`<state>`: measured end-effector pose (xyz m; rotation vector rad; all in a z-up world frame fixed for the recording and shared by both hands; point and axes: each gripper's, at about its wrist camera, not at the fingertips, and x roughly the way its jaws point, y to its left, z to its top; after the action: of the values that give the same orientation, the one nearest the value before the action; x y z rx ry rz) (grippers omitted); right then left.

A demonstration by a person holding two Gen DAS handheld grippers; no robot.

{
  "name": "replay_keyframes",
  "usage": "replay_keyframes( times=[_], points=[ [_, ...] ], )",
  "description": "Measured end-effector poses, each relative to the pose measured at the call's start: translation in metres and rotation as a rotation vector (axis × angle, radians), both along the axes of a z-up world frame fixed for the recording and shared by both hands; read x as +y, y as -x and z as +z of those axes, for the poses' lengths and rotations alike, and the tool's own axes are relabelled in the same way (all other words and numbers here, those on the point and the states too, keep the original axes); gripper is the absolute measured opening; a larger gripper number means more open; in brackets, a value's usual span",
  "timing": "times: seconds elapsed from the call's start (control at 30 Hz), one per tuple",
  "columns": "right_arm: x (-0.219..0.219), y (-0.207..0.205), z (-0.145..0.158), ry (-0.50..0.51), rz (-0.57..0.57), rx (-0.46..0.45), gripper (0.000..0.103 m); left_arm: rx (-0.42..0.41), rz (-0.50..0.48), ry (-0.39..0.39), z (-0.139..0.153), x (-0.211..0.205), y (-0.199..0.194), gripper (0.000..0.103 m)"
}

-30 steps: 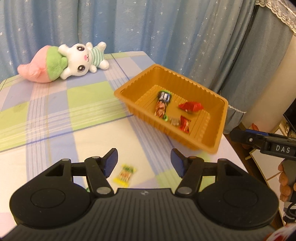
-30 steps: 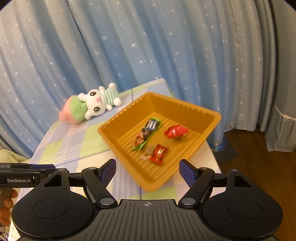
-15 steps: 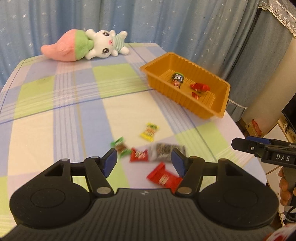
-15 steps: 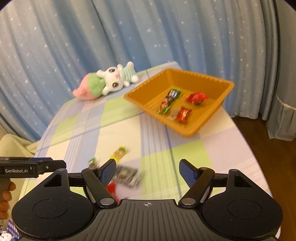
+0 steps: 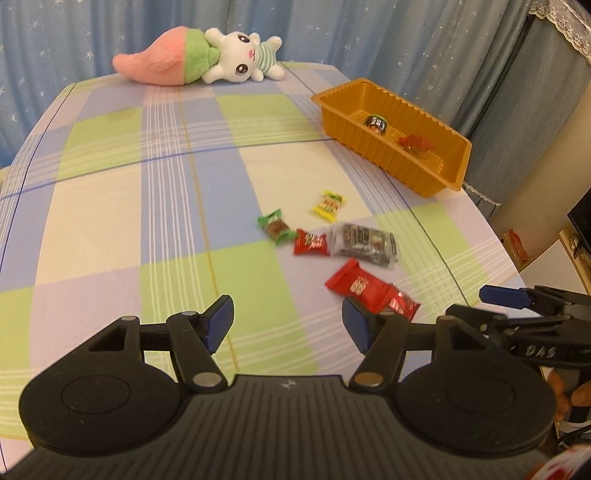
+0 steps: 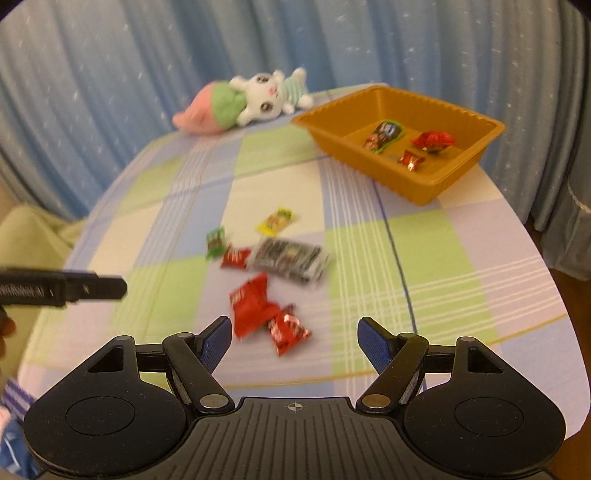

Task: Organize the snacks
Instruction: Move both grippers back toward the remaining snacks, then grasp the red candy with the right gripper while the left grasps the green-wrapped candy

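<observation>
An orange tray (image 5: 454,139) (image 6: 480,125) stands at the table's far right and holds a few snacks. Several loose snacks lie mid-table: a yellow candy (image 5: 328,202) (image 6: 276,221), a green one (image 5: 274,226) (image 6: 215,242), a small red one (image 5: 311,243) (image 6: 235,257), a clear dark pack (image 5: 364,243) (image 6: 290,258) and red packs (image 5: 369,290) (image 6: 258,310). My left gripper (image 5: 288,323) is open and empty, near the table's front. My right gripper (image 6: 295,339) is open and empty, just short of the red packs.
A plush rabbit in a pink and green tail (image 5: 199,59) (image 6: 243,99) lies at the table's far edge. Blue starred curtains (image 5: 369,33) hang behind. The checked tablecloth (image 5: 147,206) covers the table, which drops off at the right.
Both grippers have pulled back from the tray toward the table's near side, so the loose snacks have come into view. Both stay open and empty.
</observation>
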<state>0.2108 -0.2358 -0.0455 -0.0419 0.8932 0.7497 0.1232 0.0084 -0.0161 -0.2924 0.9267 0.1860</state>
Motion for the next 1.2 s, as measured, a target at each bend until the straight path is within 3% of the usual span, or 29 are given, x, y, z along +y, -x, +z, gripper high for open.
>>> replay_keyframes(
  times=[0.4, 0.47, 0.77, 1.2],
  points=[
    [0.021, 0.011, -0.03, 0.111, 0.113, -0.062, 0.074, 0.021, 0.055, 0.002, -0.008, 0.007, 0.016, 0.063],
    [0.024, 0.009, -0.032, 0.111, 0.128, -0.067, 0.066, 0.026, 0.067, 0.003, -0.01, 0.01, 0.016, 0.063],
    [0.034, -0.003, -0.037, 0.12, 0.182, -0.075, 0.053, 0.042, 0.105, 0.006, -0.018, 0.016, 0.011, 0.063],
    [0.052, -0.019, -0.048, 0.155, 0.265, -0.089, 0.046, 0.055, 0.125, 0.002, -0.023, 0.019, 0.0, 0.063]
  ],
)
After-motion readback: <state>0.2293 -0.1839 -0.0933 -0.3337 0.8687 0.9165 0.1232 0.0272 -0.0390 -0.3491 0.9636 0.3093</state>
